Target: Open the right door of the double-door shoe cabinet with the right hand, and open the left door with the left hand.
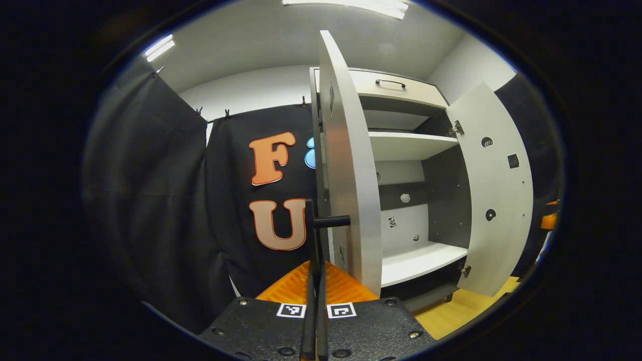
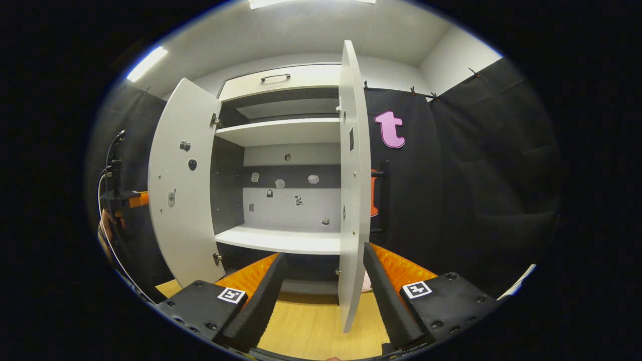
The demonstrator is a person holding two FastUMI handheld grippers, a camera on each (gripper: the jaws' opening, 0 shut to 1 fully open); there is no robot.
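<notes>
The left gripper (image 1: pixel 315 281) is sitting bottom centre, fingers closed together on the bar handle (image 1: pixel 315 235) of the left door (image 1: pixel 351 165). The right gripper (image 2: pixel 326 281) is pointing level, fingers spread apart either side of the right door (image 2: pixel 354 200) edge, contact unclear. The shoe cabinet (image 2: pixel 281 133) is standing open mid-frame on a wooden floor (image 2: pixel 311 326); the small items on its back panel are proving indistinct.
</notes>
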